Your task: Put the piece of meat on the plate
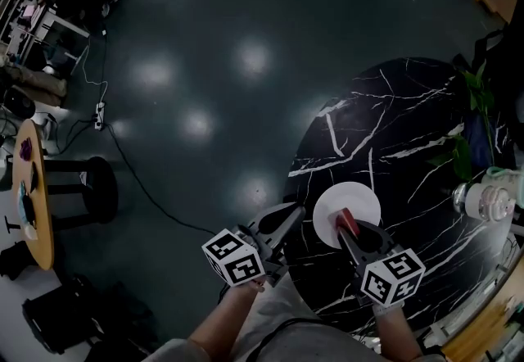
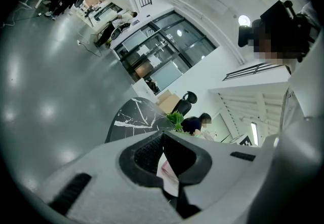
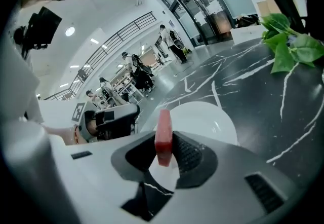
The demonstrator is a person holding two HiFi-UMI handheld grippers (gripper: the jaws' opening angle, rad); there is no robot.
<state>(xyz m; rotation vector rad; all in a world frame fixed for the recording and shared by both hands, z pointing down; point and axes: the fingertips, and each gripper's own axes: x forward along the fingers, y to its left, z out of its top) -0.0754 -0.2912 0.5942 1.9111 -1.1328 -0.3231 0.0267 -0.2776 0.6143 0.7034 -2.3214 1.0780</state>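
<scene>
A white plate point(image 1: 360, 198) sits near the front edge of the round black marble table point(image 1: 409, 131). My right gripper point(image 1: 342, 226) hangs over the plate's near rim, shut on a red piece of meat point(image 1: 345, 219). In the right gripper view the meat point(image 3: 163, 137) stands upright between the pads, clamped by my right gripper point(image 3: 164, 143), with the plate point(image 3: 205, 119) just beyond. My left gripper point(image 1: 293, 211) hovers at the table's left edge beside the plate. Its tips meet, and my left gripper point(image 2: 163, 136) holds nothing I can make out.
A leafy green plant point(image 1: 472, 119) and a pale glass lamp-like object point(image 1: 488, 199) stand at the table's right side. The plant's leaves point(image 3: 291, 45) lie beyond the plate. On the floor to the left are a wooden side table point(image 1: 34, 201), a black stool point(image 1: 98, 184) and a cable.
</scene>
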